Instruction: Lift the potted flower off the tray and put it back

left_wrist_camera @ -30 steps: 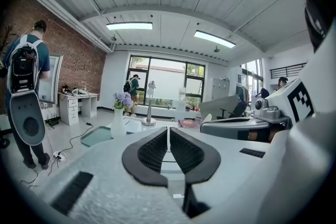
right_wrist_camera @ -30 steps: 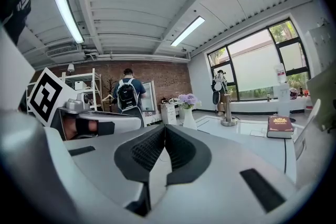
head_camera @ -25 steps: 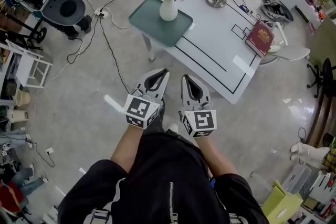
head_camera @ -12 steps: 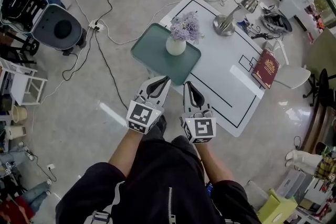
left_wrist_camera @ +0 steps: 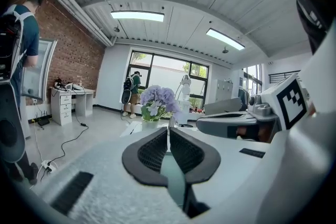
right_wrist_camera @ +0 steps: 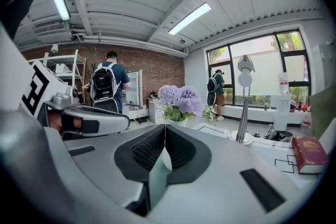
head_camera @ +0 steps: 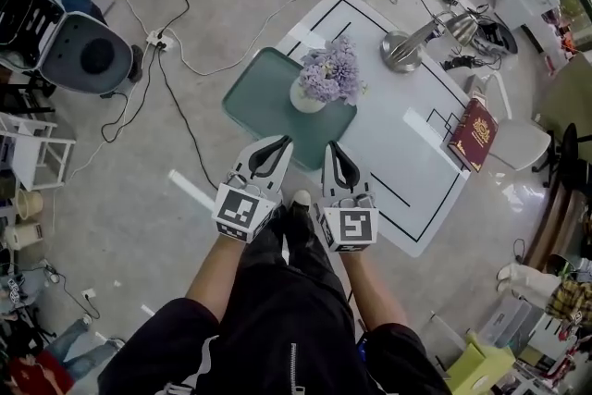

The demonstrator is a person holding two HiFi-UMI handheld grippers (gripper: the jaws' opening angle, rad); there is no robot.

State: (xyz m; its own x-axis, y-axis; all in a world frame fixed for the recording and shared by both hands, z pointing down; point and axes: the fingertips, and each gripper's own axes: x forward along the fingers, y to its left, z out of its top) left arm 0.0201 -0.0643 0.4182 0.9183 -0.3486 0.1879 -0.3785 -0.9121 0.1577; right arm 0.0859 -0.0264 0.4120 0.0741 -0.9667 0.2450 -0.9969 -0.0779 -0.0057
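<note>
Jaws of left tongs [head_camera: 287, 141] and right tongs [head_camera: 331, 145] pressed together, empty; potted flower [head_camera: 328, 79] on tray [head_camera: 252, 102].

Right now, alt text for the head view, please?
The left gripper and right gripper, both shut and empty, are held side by side short of the potted flower, upright on a green tray on a white table. A desk lamp and red book sit beyond.
</note>
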